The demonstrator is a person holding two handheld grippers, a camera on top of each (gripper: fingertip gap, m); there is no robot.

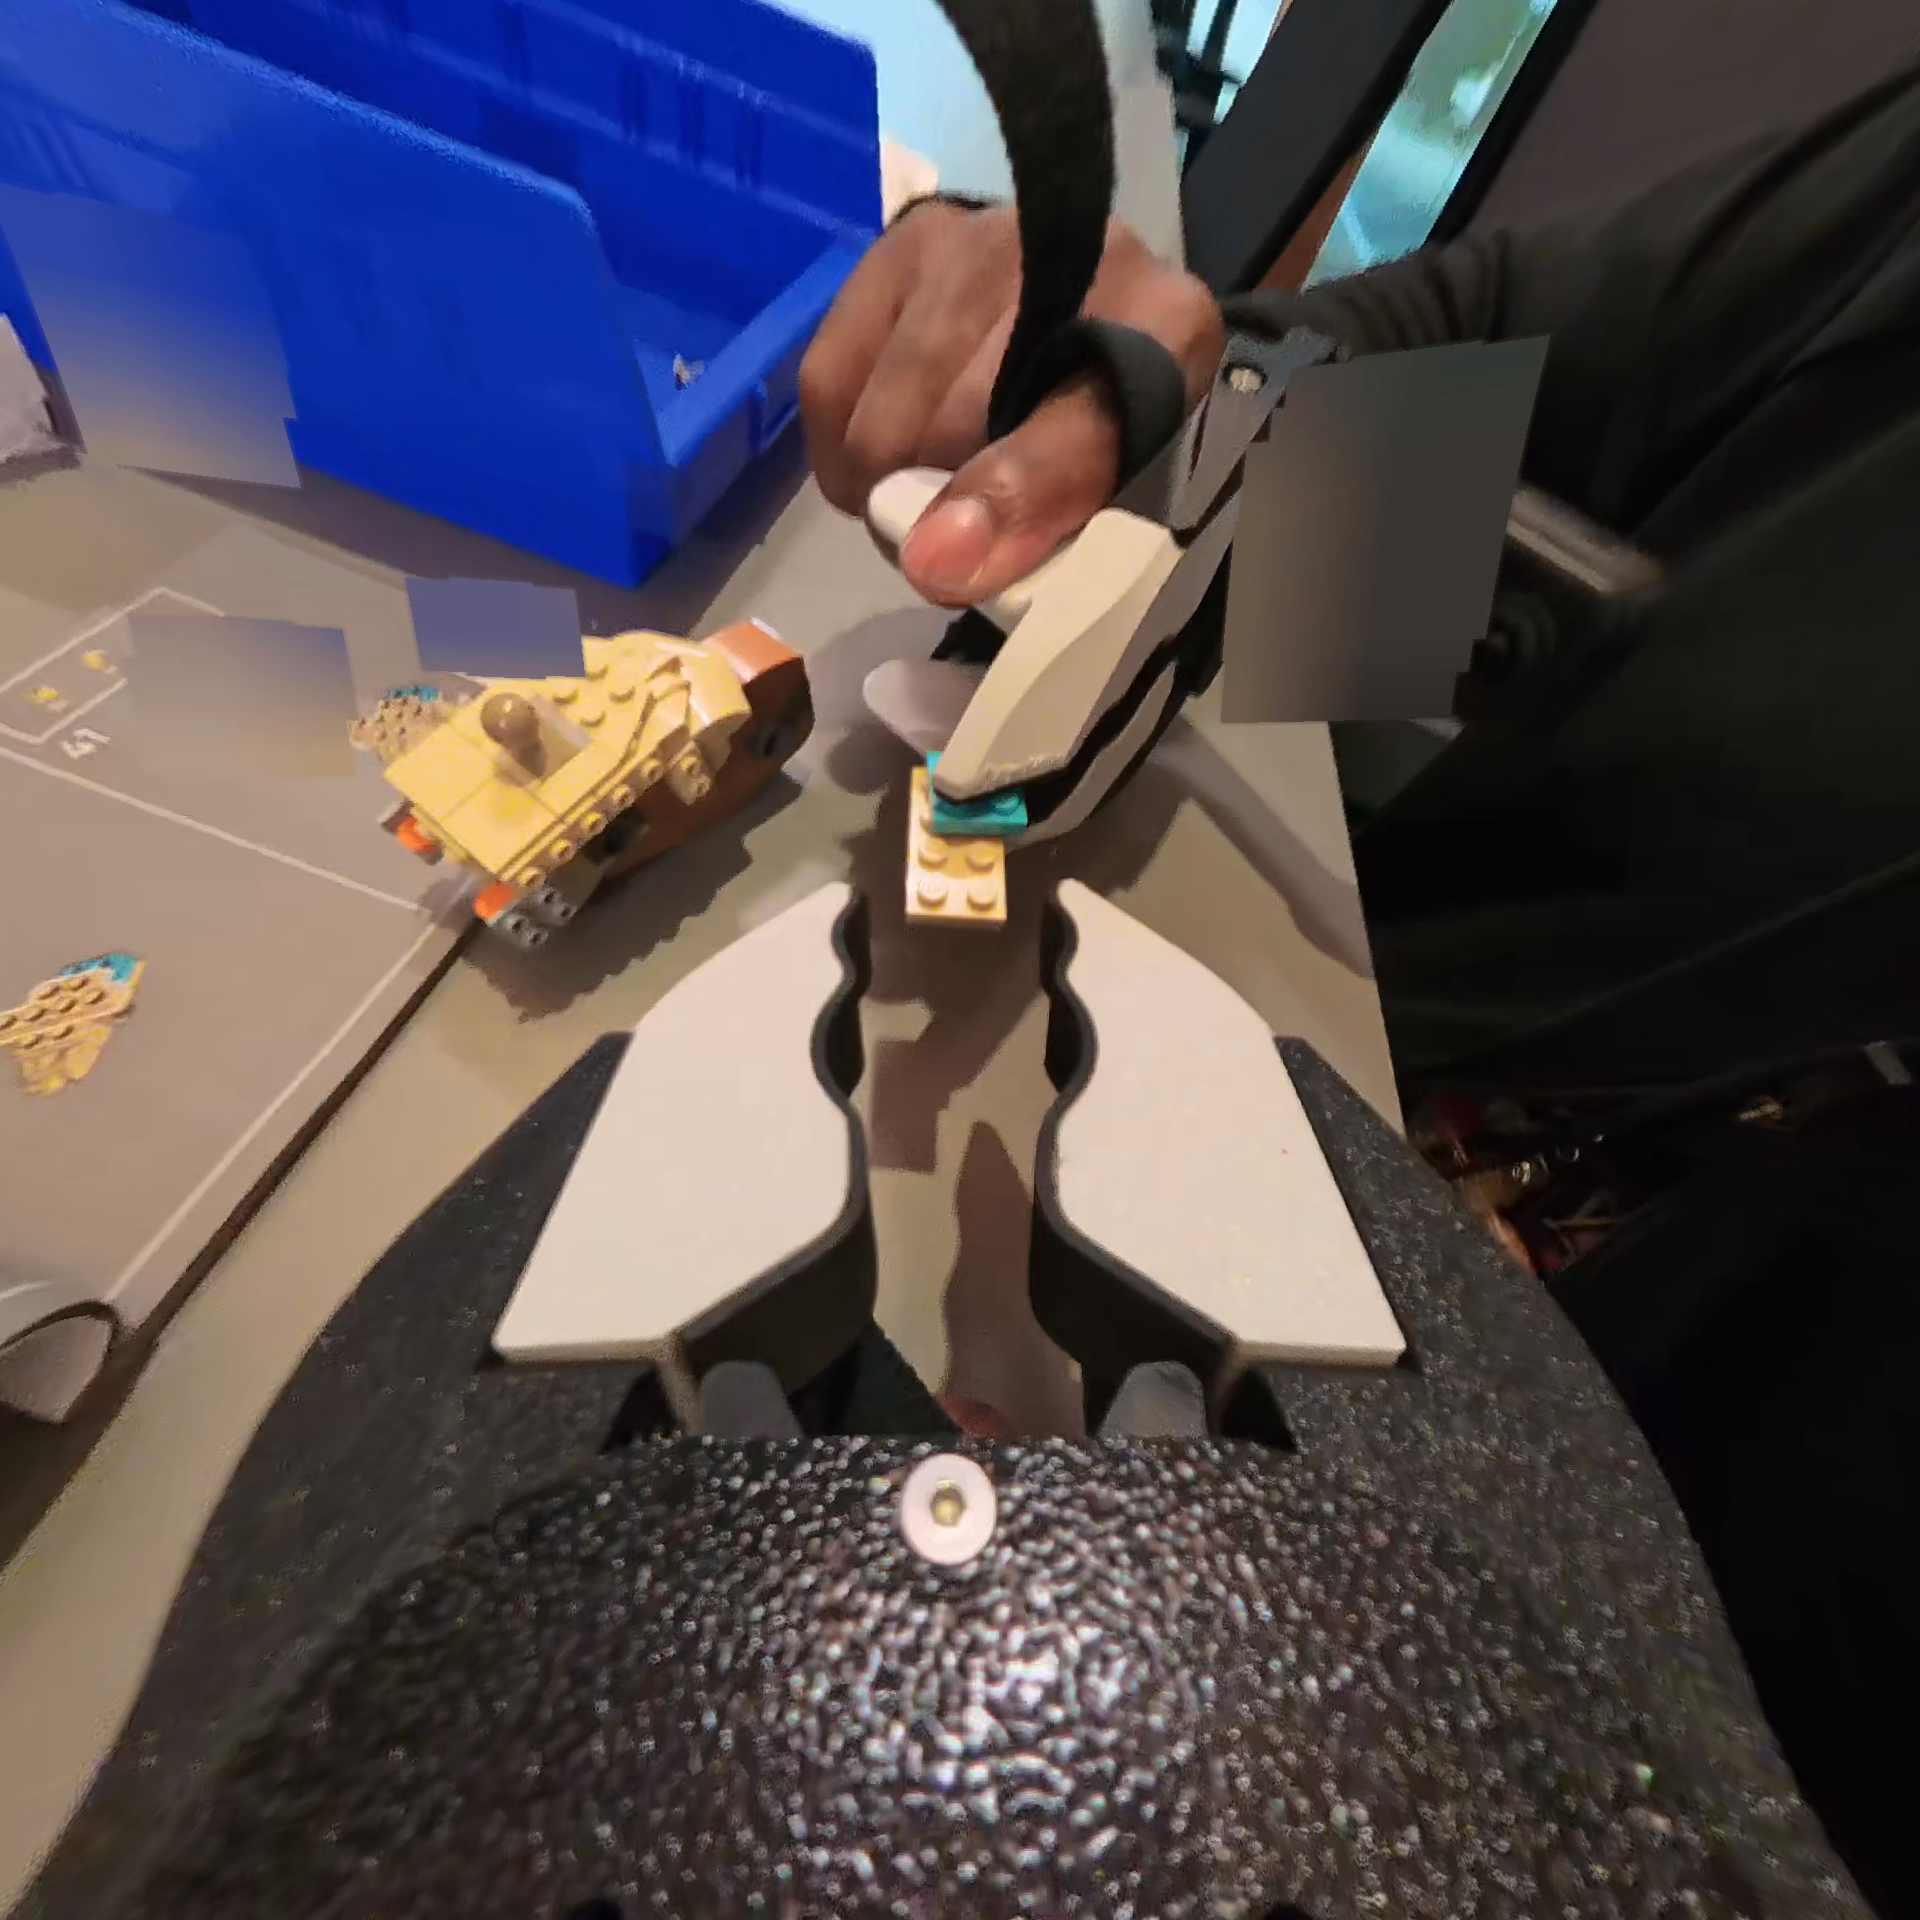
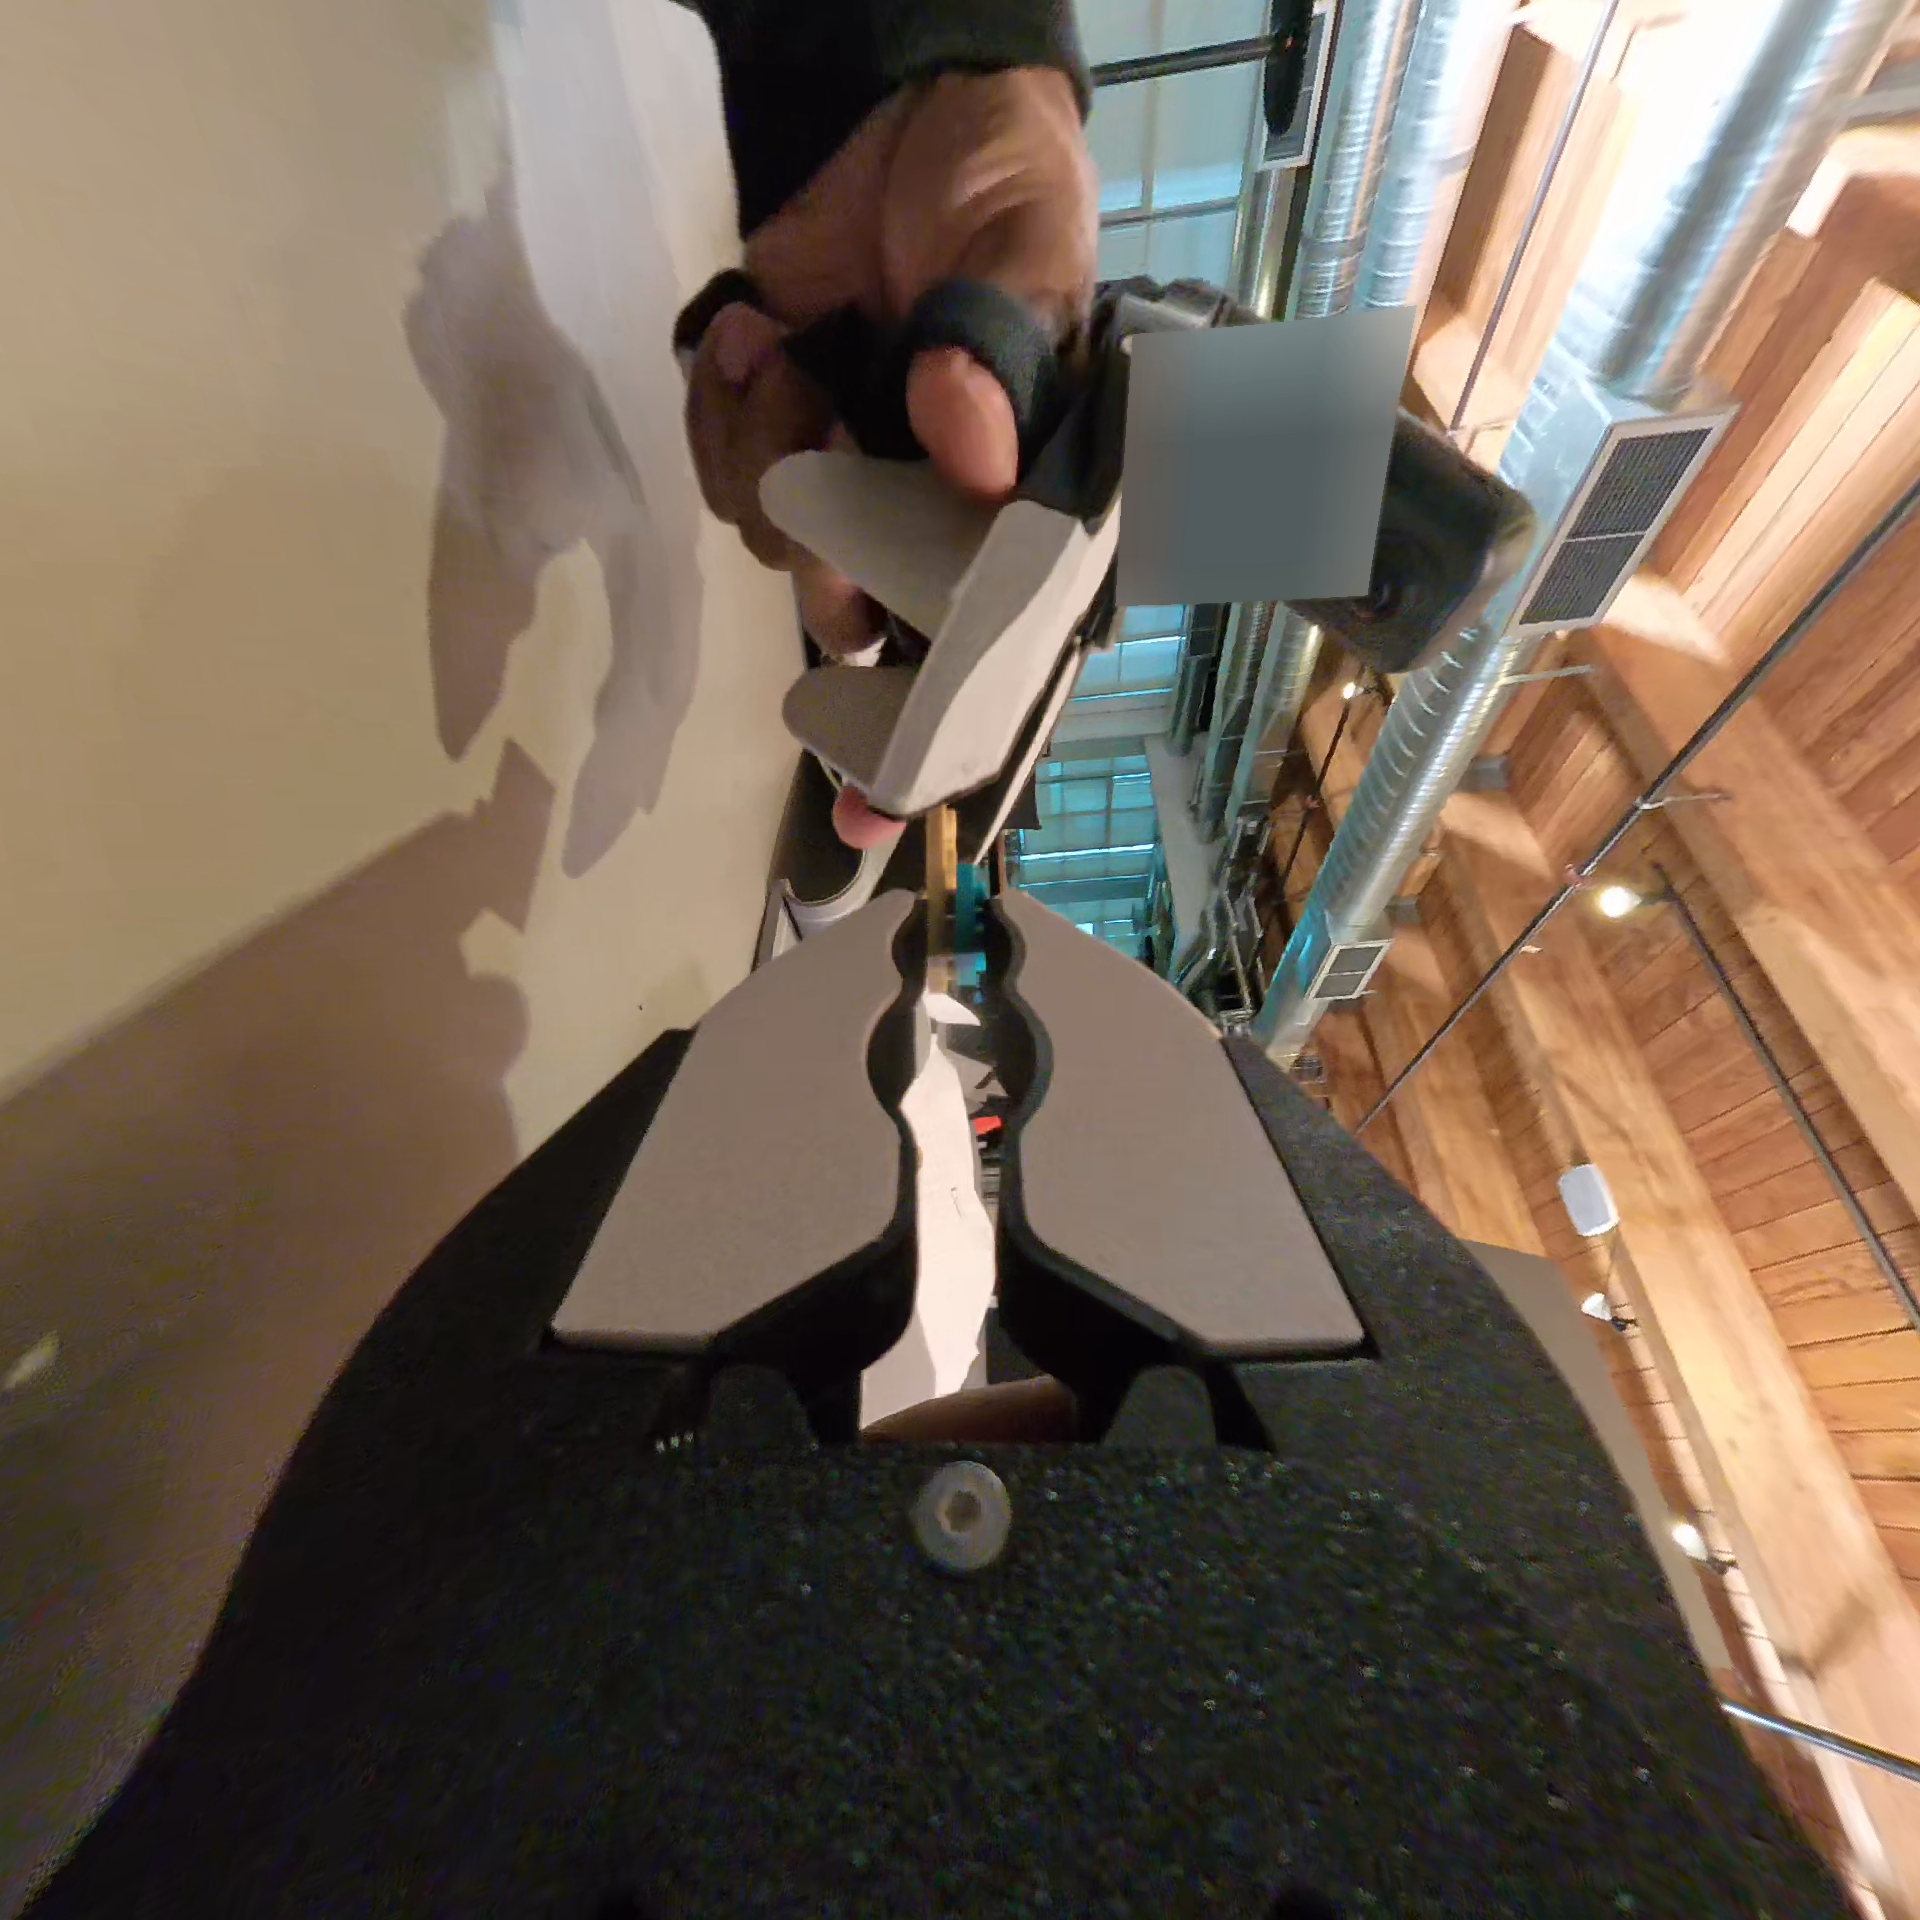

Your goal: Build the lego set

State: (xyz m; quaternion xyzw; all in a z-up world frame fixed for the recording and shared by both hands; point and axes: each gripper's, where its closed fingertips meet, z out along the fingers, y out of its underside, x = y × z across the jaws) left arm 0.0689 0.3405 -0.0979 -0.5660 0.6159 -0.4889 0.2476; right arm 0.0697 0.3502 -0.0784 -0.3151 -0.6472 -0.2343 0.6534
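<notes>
In the left wrist view my right gripper is shut on a small teal plate stacked on the top end of a tan plate, held above the grey table. My left gripper is open; its fingertips stand on either side of the tan plate's lower end with gaps on both sides. In the right wrist view my right gripper clamps the tan plate edge-on with the teal piece, and the left gripper is at the plate's far end. A tan and brown lego model lies on the table to the left.
Blue storage bins stand at the back left. An open instruction booklet lies at the left, beside the model. The table edge runs along the right, with a person in dark clothing beyond it. The right wrist view looks up at a wall and ceiling. The tips of both grippers are at nearly the same place.
</notes>
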